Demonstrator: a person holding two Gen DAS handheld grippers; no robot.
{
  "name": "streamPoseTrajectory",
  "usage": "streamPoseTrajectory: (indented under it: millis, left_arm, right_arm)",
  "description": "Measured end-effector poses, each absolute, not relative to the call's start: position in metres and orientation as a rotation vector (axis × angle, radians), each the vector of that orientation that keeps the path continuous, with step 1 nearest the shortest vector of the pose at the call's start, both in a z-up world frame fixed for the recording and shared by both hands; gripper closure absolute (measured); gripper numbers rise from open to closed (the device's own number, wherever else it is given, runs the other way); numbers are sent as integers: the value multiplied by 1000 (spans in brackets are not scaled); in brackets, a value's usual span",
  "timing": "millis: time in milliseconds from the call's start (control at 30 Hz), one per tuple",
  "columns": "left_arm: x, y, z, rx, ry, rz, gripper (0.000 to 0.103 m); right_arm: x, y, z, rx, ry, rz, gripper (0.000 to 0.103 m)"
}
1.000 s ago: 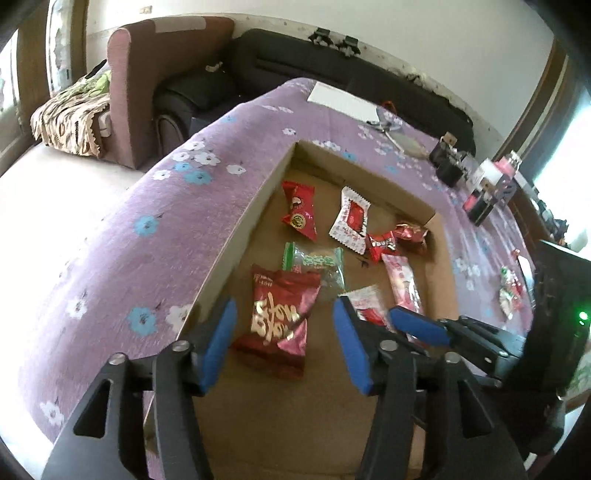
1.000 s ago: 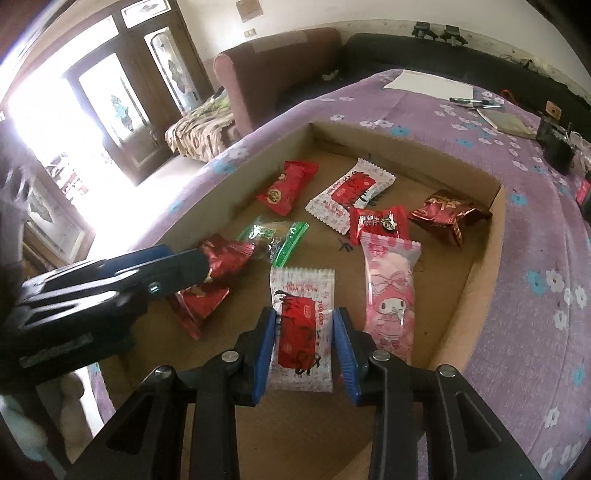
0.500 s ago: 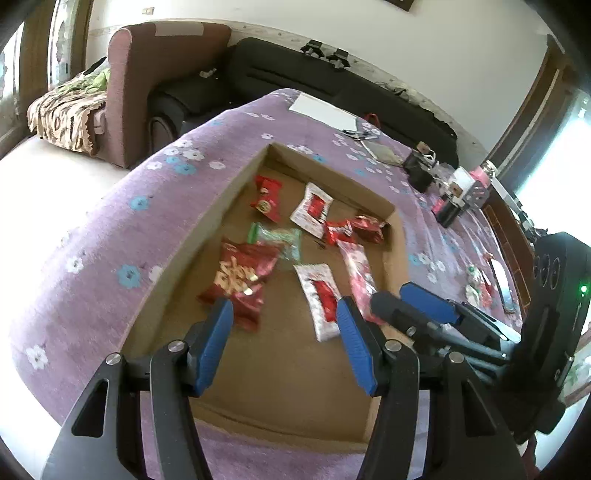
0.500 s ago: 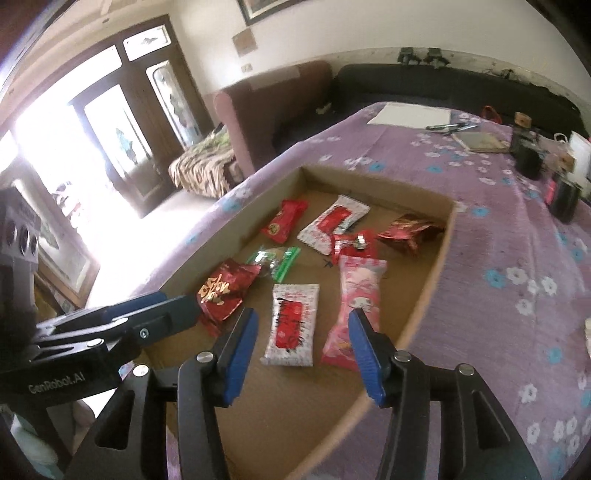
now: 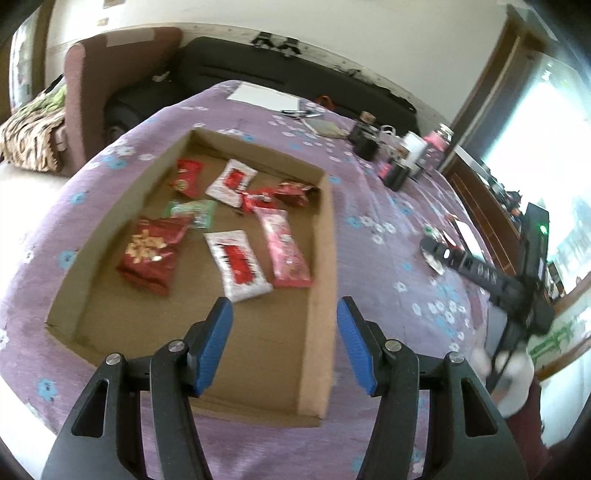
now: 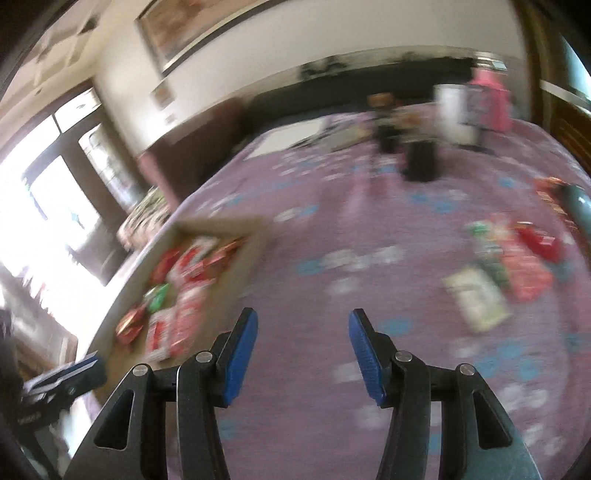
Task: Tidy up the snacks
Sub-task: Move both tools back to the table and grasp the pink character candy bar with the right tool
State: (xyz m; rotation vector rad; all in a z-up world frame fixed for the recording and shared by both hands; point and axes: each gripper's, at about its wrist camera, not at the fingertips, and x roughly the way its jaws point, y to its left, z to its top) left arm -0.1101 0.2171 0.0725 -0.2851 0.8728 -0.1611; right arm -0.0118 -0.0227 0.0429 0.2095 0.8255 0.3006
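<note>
Covering the table, purple floral cloth (image 5: 373, 206), black sofa (image 5: 236, 68) behind, both claws parted, empty.

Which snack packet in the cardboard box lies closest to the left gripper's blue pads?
The white packet with the red centre panel; its near end lies just beyond the left gripper, ahead of the pink packet and the red-and-gold bag.

You are working in a home living room. Beyond the tabletop (image 5: 369, 236), which wears a purple cloth with a flower print, a black sofa (image 5: 295, 74) runs along the far wall. Left of that sofa stands a brown armchair (image 5: 110, 81) with a patterned throw (image 5: 29, 136). A framed picture (image 6: 173, 33) hangs on the wall above the sofa, and glazed wooden doors (image 6: 74, 192) let daylight in.
</note>
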Motion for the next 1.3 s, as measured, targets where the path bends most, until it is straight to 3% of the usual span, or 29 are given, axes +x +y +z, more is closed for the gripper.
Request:
streamPoseTrajectory:
  millis: [267, 533, 600, 633, 833, 967, 1033, 1300]
  left_arm:
    - [-112, 184, 81, -244, 875, -254, 46]
    - [-112, 172, 76, -234, 911, -269, 46]
    - [-114, 172, 77, -229, 908, -267, 46]
    - [-115, 173, 77, -229, 906, -266, 46]
    - [-112, 172, 72, -245, 918, -274, 46]
    - [-113, 164, 69, -235, 929, -300, 46]
    - [-115, 159, 68, -224, 934, -313, 46]
    - [-112, 146, 62, -210, 965, -332, 46]
  right_arm:
    - [29, -144, 43, 335, 773, -15, 47]
    - [91, -139, 10, 190, 910, -91, 42]
    - [97, -135, -1, 175, 935, -105, 49]
    - [93, -134, -1, 169, 919, -119, 57]
    - [48, -119, 1, 330, 1003, 145, 68]
    - [18, -120, 3, 381, 1006, 236, 65]
    - [9, -133, 9, 342, 959, 109, 55]
    - [-14, -114, 15, 211, 931, 198, 54]
